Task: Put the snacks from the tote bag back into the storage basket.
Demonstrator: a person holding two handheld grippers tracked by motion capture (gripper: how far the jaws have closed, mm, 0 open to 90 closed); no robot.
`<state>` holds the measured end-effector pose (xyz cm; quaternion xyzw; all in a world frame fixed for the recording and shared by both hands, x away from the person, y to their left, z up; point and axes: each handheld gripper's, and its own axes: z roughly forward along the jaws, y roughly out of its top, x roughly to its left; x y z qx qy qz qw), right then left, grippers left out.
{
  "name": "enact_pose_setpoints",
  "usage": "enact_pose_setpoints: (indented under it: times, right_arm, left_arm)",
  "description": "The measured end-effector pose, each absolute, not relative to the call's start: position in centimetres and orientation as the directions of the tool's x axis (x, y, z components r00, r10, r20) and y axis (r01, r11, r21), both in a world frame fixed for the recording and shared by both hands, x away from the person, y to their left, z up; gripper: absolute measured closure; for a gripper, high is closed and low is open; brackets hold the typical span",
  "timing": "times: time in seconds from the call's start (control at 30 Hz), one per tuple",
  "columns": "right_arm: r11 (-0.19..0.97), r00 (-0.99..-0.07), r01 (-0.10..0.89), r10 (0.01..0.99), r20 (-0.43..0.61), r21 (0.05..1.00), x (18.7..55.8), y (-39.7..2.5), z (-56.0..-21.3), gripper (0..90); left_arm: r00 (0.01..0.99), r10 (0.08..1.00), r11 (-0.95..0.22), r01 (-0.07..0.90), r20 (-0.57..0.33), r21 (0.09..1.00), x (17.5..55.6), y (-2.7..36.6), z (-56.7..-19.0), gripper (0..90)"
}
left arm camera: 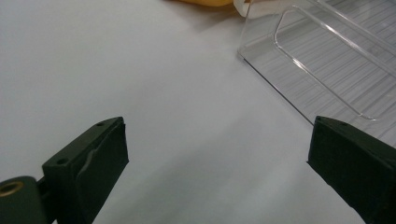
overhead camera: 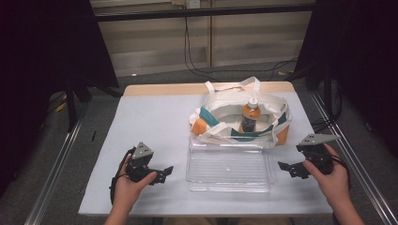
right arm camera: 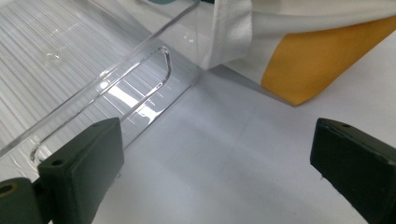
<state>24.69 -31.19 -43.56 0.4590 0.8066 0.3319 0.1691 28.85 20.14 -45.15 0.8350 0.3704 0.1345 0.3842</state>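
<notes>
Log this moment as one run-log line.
left gripper: open, empty | right gripper: open, empty | clear plastic bin: between them, untouched | orange-capped bottle: upright in white tote bag

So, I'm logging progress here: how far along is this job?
Barely begun. The bottle stands inside the tote bag; the clear bin in front holds nothing. The left hand-held gripper and right hand-held gripper flank the bin, open, holding nothing. All handling remains.

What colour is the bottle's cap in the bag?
White, on the bottle standing in the bag; clearest in the high view.
</notes>
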Motion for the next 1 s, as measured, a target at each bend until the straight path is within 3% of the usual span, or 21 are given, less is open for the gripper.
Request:
enact_pose_setpoints:
  times: [1.0]
  right_arm:
    - [0.345, -0.496, 0.724, 0.862, 0.103, 0.598, 25.9, -29.7, -41.6, 4.2]
  left_arm:
    - [0.700, 0.710, -0.432, 0.515, -0.073, 0.740, 29.2, 19.3, -45.3, 4.6]
